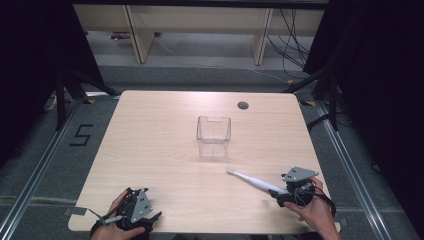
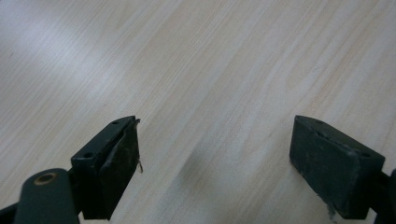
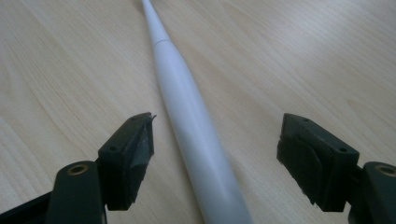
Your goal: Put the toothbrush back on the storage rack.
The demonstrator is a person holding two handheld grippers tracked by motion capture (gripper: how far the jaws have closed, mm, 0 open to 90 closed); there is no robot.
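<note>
While the white toothbrush lies flat on the desk, the right gripper sits over its thick handle end with its jaws spread wide, one on each side. Neither pad touches the handle; it runs up between them, closer to the left jaw than to the right one, and its thin neck stretches away ahead of the jaws. From the high view, the toothbrush points its head away from the right gripper toward a clear plastic box standing well ahead of it. The left gripper rests at the near edge of the desk with its jaws spread too, bare wood between them, well apart from the toothbrush.
</note>
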